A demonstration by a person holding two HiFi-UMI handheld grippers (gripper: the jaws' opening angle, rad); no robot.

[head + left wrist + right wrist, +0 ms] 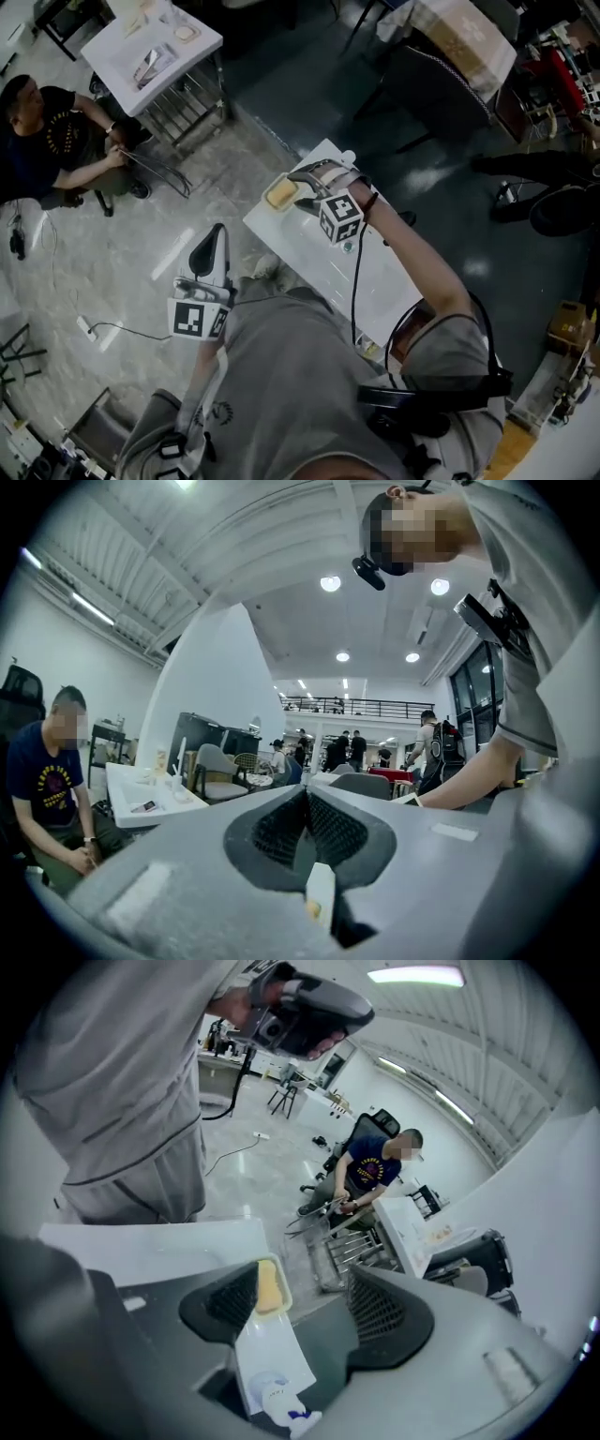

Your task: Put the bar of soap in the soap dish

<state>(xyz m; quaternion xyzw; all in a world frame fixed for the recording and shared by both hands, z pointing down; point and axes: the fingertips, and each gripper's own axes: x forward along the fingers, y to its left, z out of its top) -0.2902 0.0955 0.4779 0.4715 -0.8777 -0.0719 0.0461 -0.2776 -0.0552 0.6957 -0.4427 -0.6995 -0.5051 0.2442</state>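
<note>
— Soap [278,193], where does it lie?

— It lies in the soap dish [269,203], a yellow bar inside the pale rim. The dish stands at the far corner of the white surface [375,274], close to the edge.

— And your right claw [302,187]?

— I hold it above that corner, with my arm stretched over the surface. In the right gripper view its two jaws are spread wide and nothing is pinched between them. The soap shows there just in front of one jaw's dark pad, a little to the side of the gap and not inside it. Whether the pad touches the dish rim, I cannot tell.

— Your left claw [211,246]?

— I hold it low beside my body, off the surface and well apart from the dish, above the grey floor [141,253]. In the left gripper view its jaws are pressed together, pad on pad, with nothing between them.

— Anything else around?

— One small white thing [279,1399] with a blue mark lies on the surface, low between the jaws of my right claw. What it is, I cannot tell. A person [47,141] sits well apart from me, beside another white table [150,42].
</note>
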